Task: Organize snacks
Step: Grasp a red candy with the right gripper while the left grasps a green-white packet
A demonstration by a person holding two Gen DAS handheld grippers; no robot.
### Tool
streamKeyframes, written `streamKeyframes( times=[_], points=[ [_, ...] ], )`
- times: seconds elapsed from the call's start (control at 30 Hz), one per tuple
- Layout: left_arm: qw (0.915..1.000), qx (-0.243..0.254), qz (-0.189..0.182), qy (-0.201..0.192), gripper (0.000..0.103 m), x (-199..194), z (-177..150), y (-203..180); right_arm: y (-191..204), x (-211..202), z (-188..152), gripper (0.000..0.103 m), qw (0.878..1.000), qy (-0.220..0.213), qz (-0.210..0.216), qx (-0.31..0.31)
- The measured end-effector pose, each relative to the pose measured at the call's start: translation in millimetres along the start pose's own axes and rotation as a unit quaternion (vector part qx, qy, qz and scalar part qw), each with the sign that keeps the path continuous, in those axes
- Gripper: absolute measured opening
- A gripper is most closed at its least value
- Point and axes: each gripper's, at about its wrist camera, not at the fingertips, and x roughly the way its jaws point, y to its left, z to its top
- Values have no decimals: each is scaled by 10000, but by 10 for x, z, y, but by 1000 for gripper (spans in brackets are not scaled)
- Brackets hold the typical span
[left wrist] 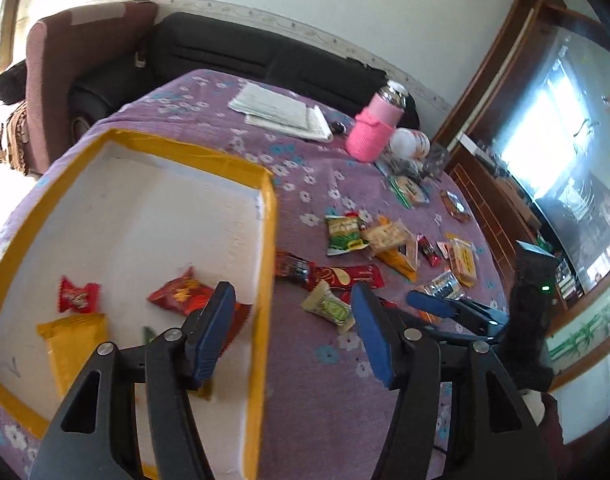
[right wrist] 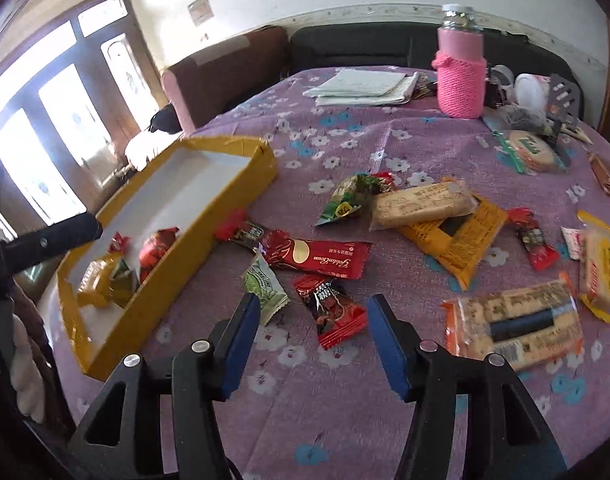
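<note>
A white box with a yellow rim (left wrist: 267, 240) sits on the purple flowered tablecloth and holds a red candy (left wrist: 79, 296), a red packet (left wrist: 179, 294) and a yellow packet (left wrist: 71, 338). My left gripper (left wrist: 292, 294) hangs open and empty, straddling the box's right wall. Loose snacks lie right of the box: a long red packet (right wrist: 317, 258), a green-white packet (right wrist: 265, 284), a biscuit pack (right wrist: 421, 204) and an orange cracker pack (right wrist: 513, 324). My right gripper (right wrist: 313, 312) is open over a small red packet (right wrist: 333, 310), which lies on the cloth between its fingers, not pinched.
A pink knitted bottle (right wrist: 461, 76), folded papers (right wrist: 365, 84) and small clutter stand at the far side of the round table. A dark sofa (left wrist: 245, 52) runs behind it. A wooden cabinet with a screen (left wrist: 545, 152) is to the right. The table edge curves close on the right.
</note>
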Motion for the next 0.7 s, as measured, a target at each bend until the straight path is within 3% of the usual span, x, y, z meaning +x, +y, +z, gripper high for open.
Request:
streamKeyframes(
  times=[0.17, 0.23, 0.37, 0.5, 0.7],
  points=[
    [9990, 217, 84, 385, 59, 256, 25, -225, 35, 497, 66, 53, 9993, 283, 10, -261],
    [9987, 238, 60, 458, 59, 314, 5, -269, 9, 557, 53, 26, 9992, 342, 34, -196],
    [9970, 350, 105, 677, 59, 500, -59, -360, -119, 460, 12, 25, 9995, 300, -26, 60],
    [9921, 864, 167, 890, 59, 735, -138, -558, -356, 292, -86, 26, 9980, 189, -235, 546],
    [9697, 1988, 812, 1166, 59, 1242, -137, -863, -619, 171, -197, 26, 9938, 22, 191, 1092]
  ],
)
